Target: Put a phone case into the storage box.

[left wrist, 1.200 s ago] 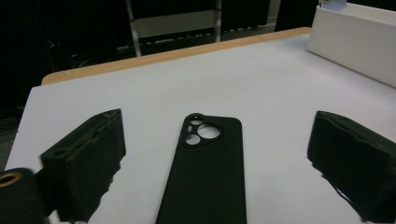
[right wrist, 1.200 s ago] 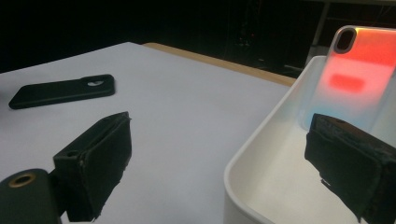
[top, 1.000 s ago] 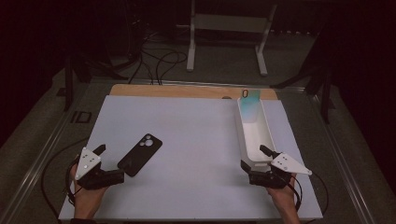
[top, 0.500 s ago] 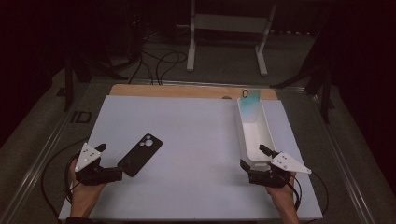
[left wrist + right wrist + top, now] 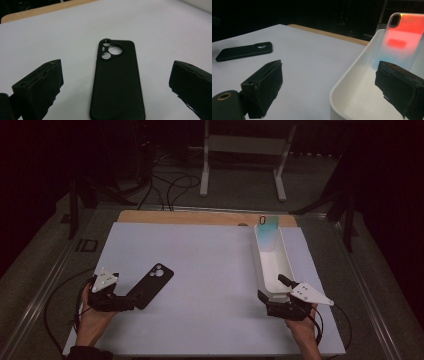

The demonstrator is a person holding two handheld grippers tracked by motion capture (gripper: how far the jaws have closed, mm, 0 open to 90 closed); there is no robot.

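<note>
A dark room with cables on the floor and a metal stand [image 5: 243,150] at the back surrounds the desk [image 5: 210,255], whose white top leaves a strip of bare wood along the far edge. On the white surface, toward the person's left, a black phone case [image 5: 151,285] lies flat with its back up and its camera cut-outs at the far end, set at a slant across the desk. The left hand-held gripper [image 5: 131,301] sits at the near end of that case; in the left gripper view its two black jaws stand wide apart on either side of the case [image 5: 117,80], not touching it, and hold nothing. On the person's right a long white tray [image 5: 260,265] runs from near to far, and a second phone case [image 5: 268,233] with a pale, shimmering colour finish leans upright against the tray's far end. The right hand-held gripper [image 5: 272,300] rests at the tray's near end; in the right gripper view its jaws are spread wide and empty, one over the white desk beside the tray, the other over the tray's inside, with the near rim of the tray [image 5: 342,92] between them. That view also shows the shimmering case [image 5: 402,35] glowing red and white, and the black case [image 5: 244,51] farther off to the left. The two hand-held grippers are well apart.
</note>
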